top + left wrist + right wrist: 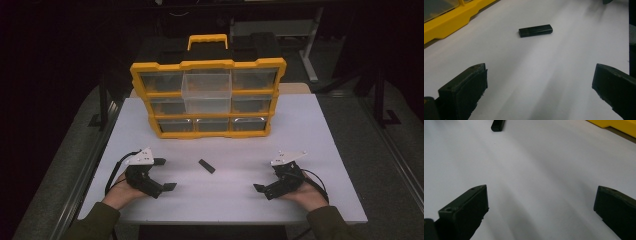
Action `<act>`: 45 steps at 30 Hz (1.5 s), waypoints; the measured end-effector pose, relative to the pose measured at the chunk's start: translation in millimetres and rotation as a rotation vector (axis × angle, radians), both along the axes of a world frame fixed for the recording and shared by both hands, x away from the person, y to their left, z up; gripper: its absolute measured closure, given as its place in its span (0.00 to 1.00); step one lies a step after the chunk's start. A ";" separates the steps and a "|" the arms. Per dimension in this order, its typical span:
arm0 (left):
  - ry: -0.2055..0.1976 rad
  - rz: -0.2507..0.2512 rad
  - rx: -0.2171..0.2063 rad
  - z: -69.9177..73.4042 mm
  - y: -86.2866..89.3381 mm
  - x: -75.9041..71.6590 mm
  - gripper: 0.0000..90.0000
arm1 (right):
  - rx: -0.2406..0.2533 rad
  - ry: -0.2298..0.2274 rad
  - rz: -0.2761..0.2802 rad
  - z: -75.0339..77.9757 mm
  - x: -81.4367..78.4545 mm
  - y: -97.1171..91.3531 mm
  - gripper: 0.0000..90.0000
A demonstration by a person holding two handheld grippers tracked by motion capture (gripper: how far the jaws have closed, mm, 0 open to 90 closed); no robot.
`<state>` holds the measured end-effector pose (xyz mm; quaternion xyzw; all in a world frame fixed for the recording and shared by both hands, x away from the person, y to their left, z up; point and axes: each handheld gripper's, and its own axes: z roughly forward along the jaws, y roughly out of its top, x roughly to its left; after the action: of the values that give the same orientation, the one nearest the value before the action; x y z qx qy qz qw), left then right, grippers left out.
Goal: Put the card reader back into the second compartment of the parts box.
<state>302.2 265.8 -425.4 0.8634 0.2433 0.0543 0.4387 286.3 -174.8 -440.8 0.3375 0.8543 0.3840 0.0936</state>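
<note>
Left gripper view: small black bar, maybe USB stick, flat on table; both claws apart, empty.

High view looks down from the near side; both gripper views skim close, sharing the black block.

The person wears long olive-green sleeves, and each hand carries black tongs: the left tongs and the right tongs each bear a pale grey three-cornered plate dotted with small dark marks, and a black cable loops from the rear of each. In the two gripper views the jaws are blocky, matte black and wedge-shaped, with a small round screw hole near each tip and flat, slightly frayed pads on the inner faces.
</note>
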 end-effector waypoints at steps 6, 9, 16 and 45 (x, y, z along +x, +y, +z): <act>0.004 0.000 -0.004 0.0 1.3 0.0 0.00 | 0.008 0.006 0.003 1.4 -0.2 0.8 0.00; 0.008 0.000 -0.004 -0.5 1.1 -0.2 0.00 | 0.012 0.007 0.008 2.4 0.7 1.6 0.00; 0.015 0.000 -0.008 -0.9 1.7 -0.4 0.00 | 0.031 0.011 0.012 5.7 3.7 3.2 0.00; 0.017 -0.001 -0.013 -1.0 1.1 -0.4 0.00 | 0.056 0.009 0.056 17.5 17.6 21.0 0.00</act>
<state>301.9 267.0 -426.4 0.8611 0.2467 0.0452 0.4423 303.9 -153.8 -423.3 0.3178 0.8527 0.4088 0.0693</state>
